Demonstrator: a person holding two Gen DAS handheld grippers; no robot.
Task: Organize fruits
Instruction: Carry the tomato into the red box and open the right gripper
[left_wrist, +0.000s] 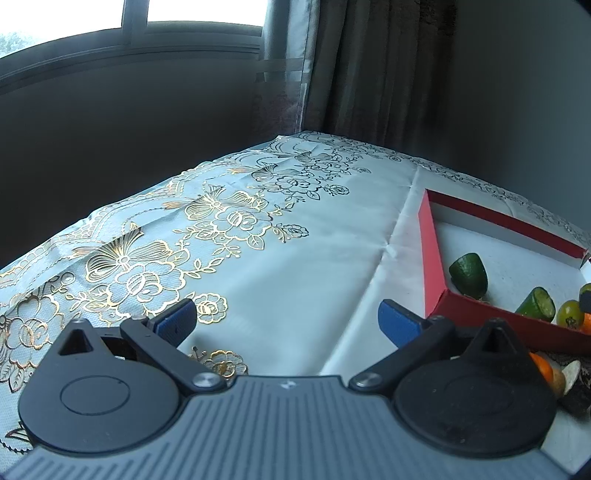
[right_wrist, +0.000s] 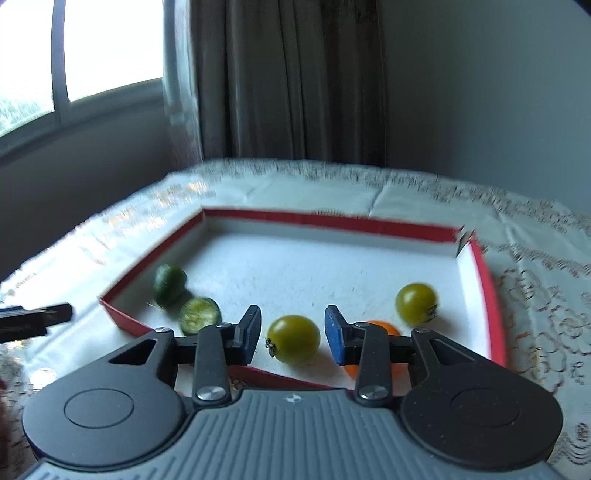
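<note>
A shallow red tray (right_wrist: 325, 218) with a white floor lies on the flowered tablecloth. Inside it, my right gripper (right_wrist: 291, 321) stands open around a yellow-green tomato (right_wrist: 293, 338) that rests on the tray floor, with a gap on each side of it. A second green tomato (right_wrist: 416, 303) sits to the right, and an orange piece (right_wrist: 384, 326) is partly hidden behind the right finger. Two dark green cut pieces (right_wrist: 169, 284) (right_wrist: 199, 314) lie at the tray's left corner. My left gripper (left_wrist: 286, 314) is wide open over bare cloth, left of the tray (left_wrist: 432, 251), holding nothing.
Outside the tray's near wall lie an orange piece (left_wrist: 543, 365), pale slices (left_wrist: 569, 373) and a dark piece (left_wrist: 578, 398). Curtains, a wall and a window stand behind the table. The table's left edge drops off close to the left gripper.
</note>
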